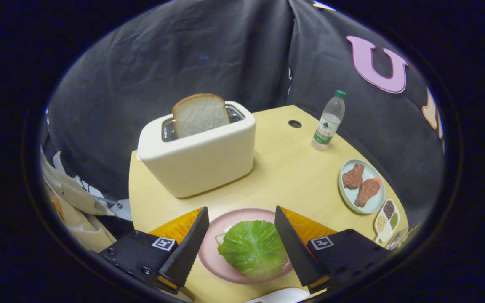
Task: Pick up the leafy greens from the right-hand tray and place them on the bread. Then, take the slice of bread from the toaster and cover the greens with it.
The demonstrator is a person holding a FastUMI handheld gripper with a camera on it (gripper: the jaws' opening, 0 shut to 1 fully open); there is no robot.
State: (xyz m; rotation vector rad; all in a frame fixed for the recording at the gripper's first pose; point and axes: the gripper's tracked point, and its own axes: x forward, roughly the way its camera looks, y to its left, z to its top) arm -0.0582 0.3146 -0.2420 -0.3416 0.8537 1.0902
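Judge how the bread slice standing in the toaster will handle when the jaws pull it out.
The bread slice probably weighs little and may dent if squeezed. It leans in the toaster slot, so it should lift freely. The gripper is open over the leafy greens.

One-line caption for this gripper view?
Open claw above lettuce leaf on pink plate; bread slice waits in toaster.

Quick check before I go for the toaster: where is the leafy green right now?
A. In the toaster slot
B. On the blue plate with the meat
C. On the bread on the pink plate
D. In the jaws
C: the leafy green lies on the bread on the pink plate, between the open jaws of the gripper, which touch nothing.
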